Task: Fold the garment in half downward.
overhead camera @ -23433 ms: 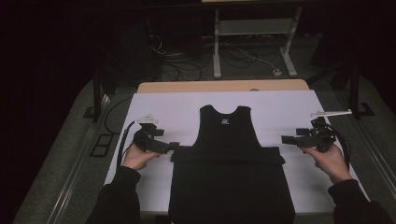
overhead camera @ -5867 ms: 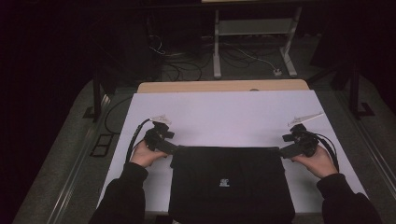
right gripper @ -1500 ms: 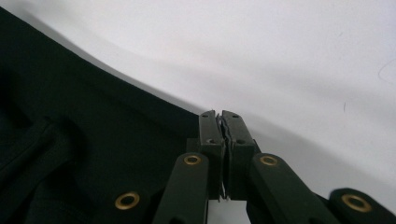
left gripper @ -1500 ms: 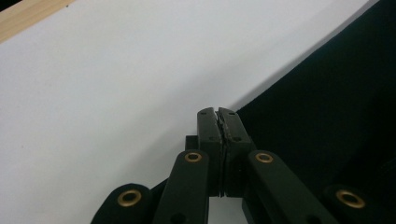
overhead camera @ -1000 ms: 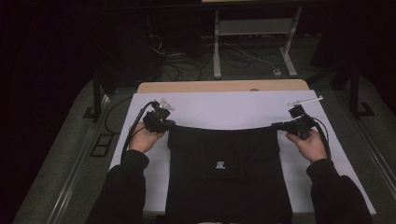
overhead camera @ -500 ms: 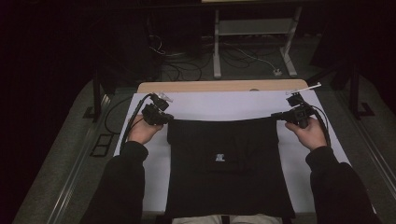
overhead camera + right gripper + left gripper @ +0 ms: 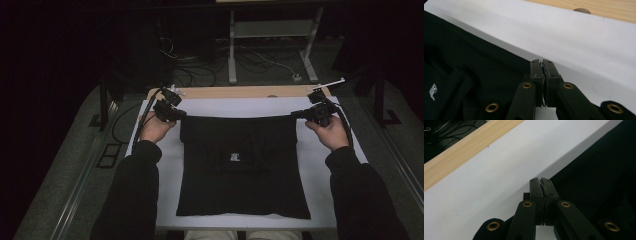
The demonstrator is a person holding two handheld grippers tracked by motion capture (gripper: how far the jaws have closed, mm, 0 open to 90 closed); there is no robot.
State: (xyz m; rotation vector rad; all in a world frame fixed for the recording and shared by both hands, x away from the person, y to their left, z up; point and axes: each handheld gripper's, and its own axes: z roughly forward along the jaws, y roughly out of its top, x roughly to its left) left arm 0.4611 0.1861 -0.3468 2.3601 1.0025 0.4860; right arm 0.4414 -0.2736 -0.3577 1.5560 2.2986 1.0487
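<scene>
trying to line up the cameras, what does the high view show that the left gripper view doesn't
High view alone: the whole black garment spread on the white table cover, its small white logo, both of the person's hands, the right gripper at the garment's far right corner, and the floor cables beyond the table.

Left gripper view alone: a close look at the left gripper, its fingers pressed shut on a pinch of the fabric.

Both: the black garment, the white cover, the wooden table edge and the left gripper.
</scene>
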